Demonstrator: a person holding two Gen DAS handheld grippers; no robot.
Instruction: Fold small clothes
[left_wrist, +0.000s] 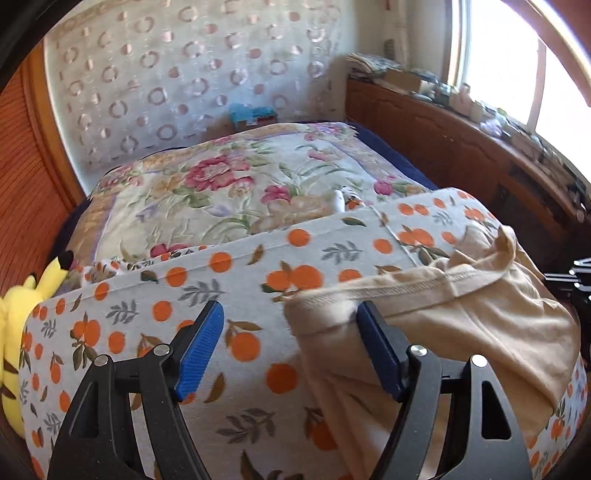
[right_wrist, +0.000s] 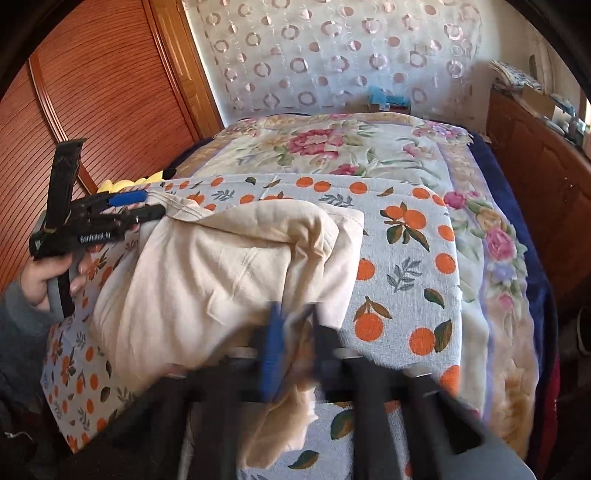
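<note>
A beige garment (left_wrist: 461, 314) lies crumpled on an orange-print cloth surface (left_wrist: 240, 266). My left gripper (left_wrist: 290, 308) is open at the garment's hemmed left corner. The corner sits between the blue pads, and the cloth drapes over the tip of the right-hand pad (left_wrist: 376, 347). In the right wrist view the same garment (right_wrist: 221, 266) is bunched up, with the left gripper (right_wrist: 147, 205) at its far left edge, held by a hand (right_wrist: 48, 273). My right gripper (right_wrist: 295, 314) is blurred at the garment's near edge. Its fingers stand close together with beige cloth between them.
The orange-print surface (right_wrist: 406, 258) sits on a bed with a floral blanket (left_wrist: 207, 192). A yellow plush toy (left_wrist: 22, 317) lies at its left end. A wooden wardrobe door (right_wrist: 110, 92) stands left, and a cluttered wooden ledge (left_wrist: 461, 122) runs under the window at right.
</note>
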